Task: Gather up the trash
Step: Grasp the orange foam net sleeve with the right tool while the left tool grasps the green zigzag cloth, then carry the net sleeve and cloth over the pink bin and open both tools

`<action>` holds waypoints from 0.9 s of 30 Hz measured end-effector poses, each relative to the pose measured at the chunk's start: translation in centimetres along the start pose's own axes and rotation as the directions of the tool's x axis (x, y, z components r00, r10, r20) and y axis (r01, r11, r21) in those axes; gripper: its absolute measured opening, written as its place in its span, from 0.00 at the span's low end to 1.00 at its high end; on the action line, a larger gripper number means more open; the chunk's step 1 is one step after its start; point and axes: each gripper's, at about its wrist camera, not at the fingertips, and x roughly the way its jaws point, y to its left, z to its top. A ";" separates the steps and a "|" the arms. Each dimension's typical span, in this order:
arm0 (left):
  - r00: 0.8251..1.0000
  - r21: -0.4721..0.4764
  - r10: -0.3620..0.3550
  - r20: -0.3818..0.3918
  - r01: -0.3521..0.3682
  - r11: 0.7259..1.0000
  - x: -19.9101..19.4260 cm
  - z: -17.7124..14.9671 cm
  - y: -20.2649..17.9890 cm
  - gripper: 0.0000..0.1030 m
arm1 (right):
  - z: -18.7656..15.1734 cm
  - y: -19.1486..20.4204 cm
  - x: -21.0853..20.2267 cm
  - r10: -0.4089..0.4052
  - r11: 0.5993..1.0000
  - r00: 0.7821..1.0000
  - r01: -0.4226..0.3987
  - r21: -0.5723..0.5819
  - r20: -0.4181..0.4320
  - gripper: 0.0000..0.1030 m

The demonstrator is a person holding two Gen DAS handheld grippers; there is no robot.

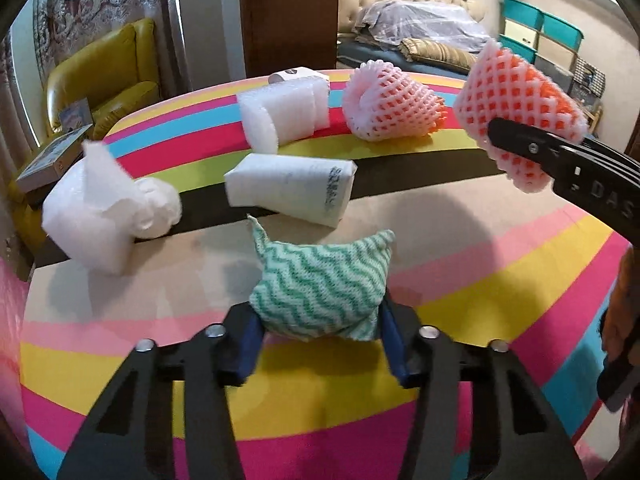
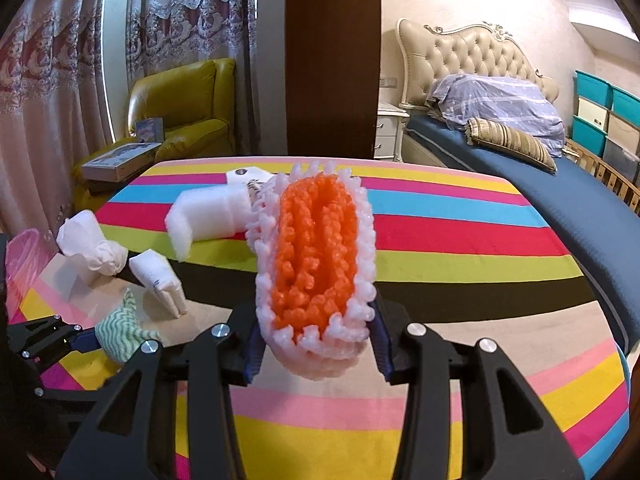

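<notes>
Item one, in my right gripper (image 2: 316, 344): a pink-and-orange foam fruit net (image 2: 314, 264), pinched between both blue pads and held above the striped tablecloth (image 2: 460, 240), its open orange mouth facing my right wrist camera; its lower edge sags below the pads. From the left wrist view the same net (image 1: 520, 108) is partly crossed by the black finger holding it. Item two, in my left gripper (image 1: 320, 320): a green-and-white zigzag cloth (image 1: 320, 280), bunched into a peaked wad and clamped between the pads (I cannot tell whether its underside rests on the tablecloth). Still lying loose on the cloth-covered surface: a second foam fruit net (image 1: 390, 104) on its side, almost wholly hidden behind the held one in the right view; a folded white foam sheet (image 1: 284, 114); just behind it a small white box (image 1: 298, 75), label too small to read; a flat white foam pouch (image 1: 290, 188) with dark print I cannot make out; and a crumpled white wrap (image 1: 108, 212) near the left edge. Periphery: a sliver of pink plastic (image 2: 24, 264) at the far left of the right view, cut off by the frame, identity unclear; a yellow armchair (image 2: 180, 112) with a flat box (image 2: 120, 162) in front of it; a bed (image 2: 520, 148) with tufted headboard.
</notes>
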 end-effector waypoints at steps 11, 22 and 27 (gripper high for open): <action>0.989 -0.054 -0.045 0.139 0.053 0.997 -4.1 -2.6 2.8 0.35 | -1.0 3.2 -0.2 0.055 0.996 0.998 -0.056 -0.064 -0.017 0.41; 0.970 -0.172 -0.014 0.242 0.058 0.983 -8.4 -6.6 10.5 0.35 | -1.6 5.9 -1.9 0.109 0.985 0.994 -0.106 -0.138 0.020 0.41; 0.966 -0.190 0.004 0.259 0.047 0.981 -9.7 -7.7 12.1 0.35 | -2.0 6.5 -2.1 0.137 0.981 0.991 -0.134 -0.143 0.008 0.41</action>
